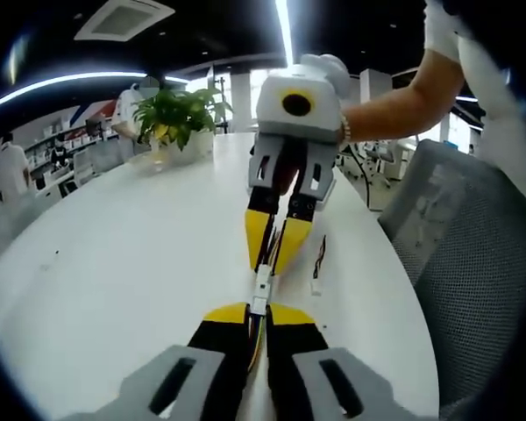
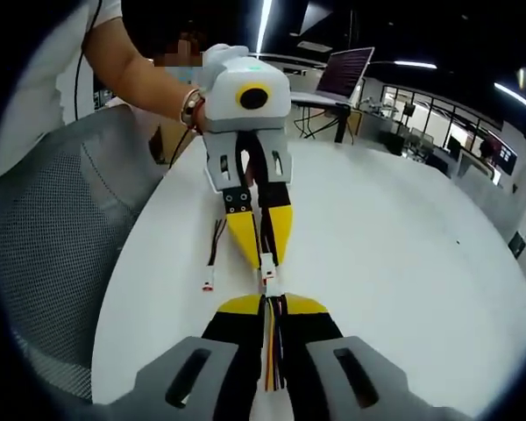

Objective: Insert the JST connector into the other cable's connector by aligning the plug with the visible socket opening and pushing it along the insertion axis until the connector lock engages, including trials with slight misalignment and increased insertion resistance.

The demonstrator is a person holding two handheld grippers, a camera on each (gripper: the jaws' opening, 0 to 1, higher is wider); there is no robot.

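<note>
Connectors (image 1: 261,294) meet at lower centre, between the two tools; left tool (image 1: 256,326) clenched on its cable just behind the plug, right tool (image 2: 269,307) likewise on its wires (image 2: 272,351); housings look light, small, fragile; grip the shells, not the limp leads; spare cable (image 2: 212,263) lies on the counter (image 2: 403,263).

I see a broad, glossy white tabletop (image 1: 114,263) with a rounded edge. A leafy green potted plant (image 1: 177,118) stands near its far edge. A grey mesh office chair (image 1: 473,281) sits against the tabletop's side. Overhead, the black ceiling carries long white light strips (image 1: 284,31) and a square vent (image 1: 123,17). Beyond the tabletop, an open laptop (image 2: 344,74) stands on a desk before large windows (image 2: 421,132).
</note>
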